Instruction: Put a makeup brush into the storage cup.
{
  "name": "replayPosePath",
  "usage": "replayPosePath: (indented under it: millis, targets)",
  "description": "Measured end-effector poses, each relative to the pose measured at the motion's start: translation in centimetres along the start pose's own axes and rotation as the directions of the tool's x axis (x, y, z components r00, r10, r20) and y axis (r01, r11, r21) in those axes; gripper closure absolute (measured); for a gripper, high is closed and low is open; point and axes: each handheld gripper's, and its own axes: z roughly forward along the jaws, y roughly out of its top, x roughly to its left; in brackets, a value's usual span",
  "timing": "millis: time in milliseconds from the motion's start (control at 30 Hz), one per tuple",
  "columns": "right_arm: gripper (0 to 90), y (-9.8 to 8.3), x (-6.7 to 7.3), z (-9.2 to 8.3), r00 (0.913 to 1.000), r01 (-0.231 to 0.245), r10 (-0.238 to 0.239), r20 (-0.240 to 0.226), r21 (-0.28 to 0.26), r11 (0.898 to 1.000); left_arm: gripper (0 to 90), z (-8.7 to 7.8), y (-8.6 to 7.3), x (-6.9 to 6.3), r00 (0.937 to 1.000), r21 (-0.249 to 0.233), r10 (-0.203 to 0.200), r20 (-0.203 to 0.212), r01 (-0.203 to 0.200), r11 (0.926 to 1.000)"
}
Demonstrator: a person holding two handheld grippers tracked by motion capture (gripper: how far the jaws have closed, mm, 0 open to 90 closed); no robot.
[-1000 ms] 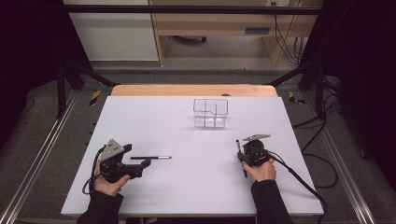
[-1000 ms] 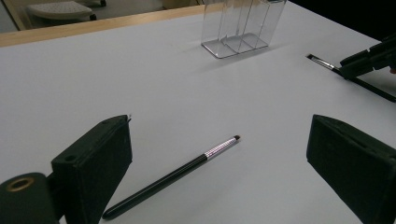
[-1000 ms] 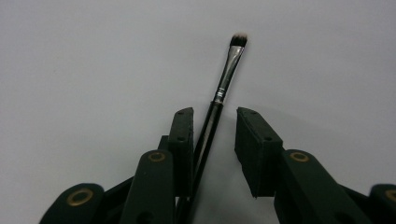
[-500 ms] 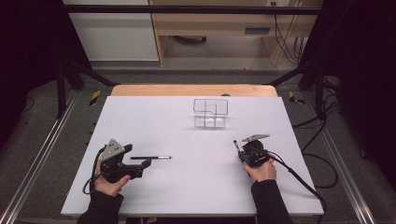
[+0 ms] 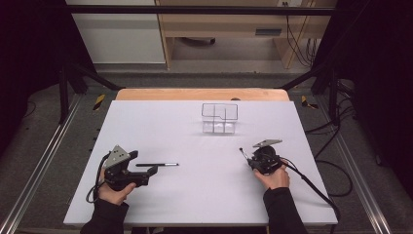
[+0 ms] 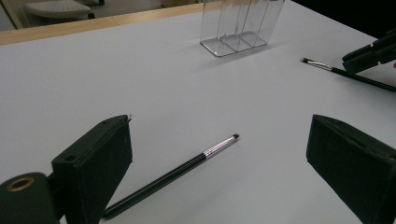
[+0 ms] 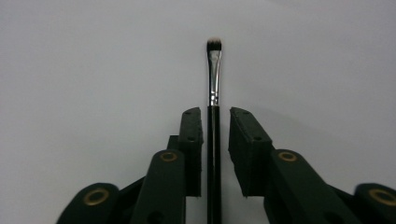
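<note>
A: How are the hands set?

B: Both forearms come in from the near edge of the table (image 5: 160, 122). The left hand (image 5: 113, 194) rests low on the white top near its left side, and the left gripper (image 5: 152, 169) points to the right across the table. The right hand (image 5: 275, 176) rests at the right side, and the right gripper (image 7: 215, 140) points away and a little leftward.

A: And the jaws?

B: The left ones stand wide apart, with nothing pressed between them. A liner brush (image 6: 173, 175) lies flat on the table between them, touching neither pad as far as the left gripper view shows. The right ones have just been opening. A flat brush (image 7: 214, 116) runs up between them; its handle sits against the left pad, with a gap to the right pad, so it isn't clamped.

A: What are the brushes like?

B: Both are thin, with black handles. The flat one has a shiny metal ferrule and a short, squared tuft. The liner has a patterned pale band and a fine dark tip.

A: Anything else around?

B: A clear plastic organizer (image 5: 220, 117) with upright compartments stands toward the far edge, well apart from both grippers. Nothing lies between it and them.
</note>
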Motion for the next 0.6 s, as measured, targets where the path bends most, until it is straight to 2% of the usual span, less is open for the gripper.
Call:
replayPosePath:
  millis: [133, 300, 400, 600]
  targets:
    - [64.6, 0.8, 0.3, -1.1, 0.999, 0.044, -0.044, 0.011, 0.01, 0.999, 6.1, 0.0, 0.0, 0.1, 1.0, -0.001, -0.006, -0.001, 0.006, 1.0]
    - [62.2, 2.4, 0.5, -1.6, 0.9968, 0.077, -0.078, 0.014, 0.088, 0.993, 6.1, -0.1, 0.0, 0.2, 1.0, -0.003, -0.007, 0.0, 0.007, 1.0]
    - [62.1, 3.1, 0.4, -1.4, 0.9972, 0.074, -0.074, -0.001, 0.125, 0.989, 6.0, -0.1, 0.0, 0.2, 1.0, -0.001, -0.007, 0.001, 0.007, 1.0]
    - [61.1, 3.8, 0.4, -0.3, 0.9957, 0.091, -0.093, -0.001, 0.198, 0.976, 6.0, -0.1, 0.0, 0.2, 1.0, -0.003, -0.009, 0.001, 0.009, 1.0]
